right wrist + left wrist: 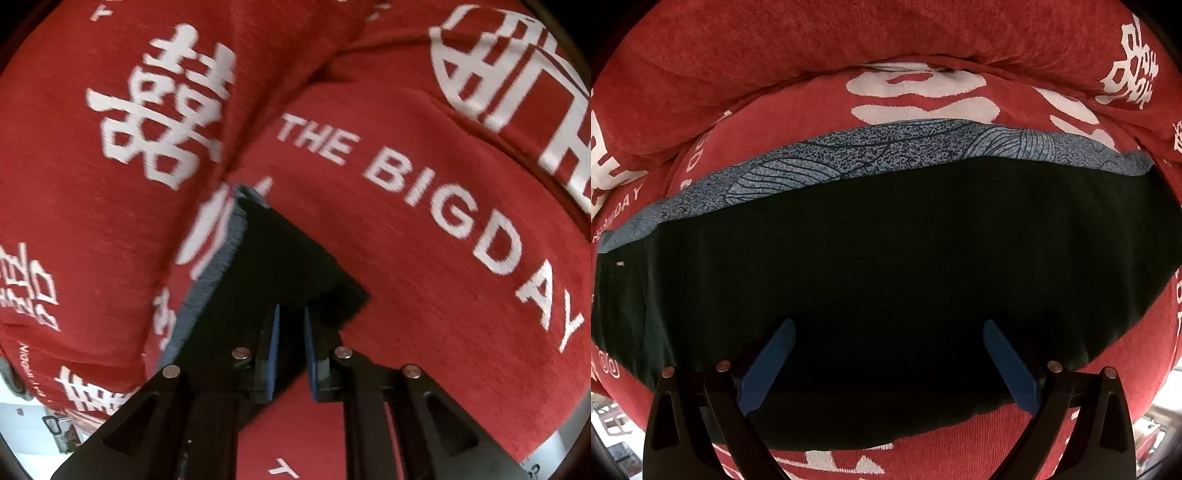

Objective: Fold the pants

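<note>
- Dark, near-black pants [886,258] lie spread flat across a red cover [775,44] printed with white characters and lettering; the surface looks like a cushioned sofa or bed, though which one I cannot tell.
- Under the far edge of the pants, toward 12 o'clock in the left wrist view, a strip of blue patterned cloth [886,147] shows; whether it is a second garment or a lining is unclear.
- Left tool [888,354] points down over the pants with its blue fingers [768,365] spread wide and nothing between them: released.
- Right tool [290,350] is clenched on the pants, its blue pads nearly together with dark fabric pinched between them; a corner of the cloth reaches away toward 12 o'clock in the right wrist view, with the blue layer along its 9 o'clock edge.
- My judgement: the pants already look laid in a tidy, flattened band, so at least one fold seems done. A further fold is in hand, with the right tool carrying an end. Laying that end across, squaring the edges and smoothing look to remain.
</note>
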Available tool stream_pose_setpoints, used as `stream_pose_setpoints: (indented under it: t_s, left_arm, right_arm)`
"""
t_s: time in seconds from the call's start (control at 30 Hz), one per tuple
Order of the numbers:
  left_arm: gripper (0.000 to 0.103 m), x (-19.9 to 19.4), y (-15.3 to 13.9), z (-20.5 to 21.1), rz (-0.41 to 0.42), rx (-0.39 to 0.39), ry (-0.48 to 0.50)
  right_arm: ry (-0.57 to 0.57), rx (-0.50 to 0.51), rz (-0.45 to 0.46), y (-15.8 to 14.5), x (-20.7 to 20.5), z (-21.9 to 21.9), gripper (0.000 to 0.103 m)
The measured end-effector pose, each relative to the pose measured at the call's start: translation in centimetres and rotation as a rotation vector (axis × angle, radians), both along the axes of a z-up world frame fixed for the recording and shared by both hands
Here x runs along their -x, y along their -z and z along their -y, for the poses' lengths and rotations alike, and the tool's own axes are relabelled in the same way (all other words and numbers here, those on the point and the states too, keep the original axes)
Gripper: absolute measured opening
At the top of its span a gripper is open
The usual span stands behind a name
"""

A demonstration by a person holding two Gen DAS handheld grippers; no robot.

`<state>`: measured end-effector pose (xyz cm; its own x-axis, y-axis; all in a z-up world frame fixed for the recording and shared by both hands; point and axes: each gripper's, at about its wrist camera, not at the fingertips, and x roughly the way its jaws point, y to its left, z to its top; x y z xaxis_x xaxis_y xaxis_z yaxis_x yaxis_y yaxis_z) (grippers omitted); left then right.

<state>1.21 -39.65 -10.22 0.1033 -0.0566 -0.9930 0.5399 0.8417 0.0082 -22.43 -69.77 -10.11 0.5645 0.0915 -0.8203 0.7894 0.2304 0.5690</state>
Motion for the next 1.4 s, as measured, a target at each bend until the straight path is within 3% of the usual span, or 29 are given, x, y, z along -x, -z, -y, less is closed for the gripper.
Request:
stream_pose_setpoints:
  t_s: [0.37,0.53,0.67,0.83,0.93,1.03,1.13,1.2,1.4]
  left_arm:
    - [0.102,-0.8,0.1,-0.1,-0.001,-0.016,0.015]
    - [0.102,-2.0,0.0,-0.2,-0.029,-0.025,0.017]
    - [0.102,-3.1,-1.6,0.4,0.014,0.009,0.015]
    - [0.102,-8.0,-2.3,1.8,0.088,0.027,-0.051]
    - [0.102,-9.8,-0.4,2.9,0.052,0.022,-0.089]
    - [0.102,-12.0,1.5,4.0,0.107,-0.023,-0.079]
    - [0.102,-14.6,1.2,4.1,0.122,-0.060,-0.129]
    - [0.102,-15.6,0.2,3.5,0.112,-0.030,-0.151]
    - [0.102,-11.5,-2.0,3.3,0.064,0.041,-0.005]
  right_arm:
    - [-0.007,-0.125,-0.006,2.5,2.5,-3.0,0.020]
    - [-0.028,-0.155,0.021,3.0,2.2,-4.2,0.032]
    - [-0.048,-0.147,0.033,2.9,1.6,-4.4,0.040]
    - [-0.062,-0.140,0.033,3.1,0.8,-4.1,0.040]
    - [-0.057,-0.142,0.033,3.3,0.7,-3.9,0.040]
    - [-0.054,-0.149,0.032,3.6,0.6,-3.9,0.040]
    - [-0.061,-0.150,0.034,3.5,0.8,-4.1,0.041]
    - [-0.074,-0.149,0.036,3.4,0.7,-4.2,0.041]
    - [-0.044,-0.156,0.055,3.6,1.2,-4.0,0.041]
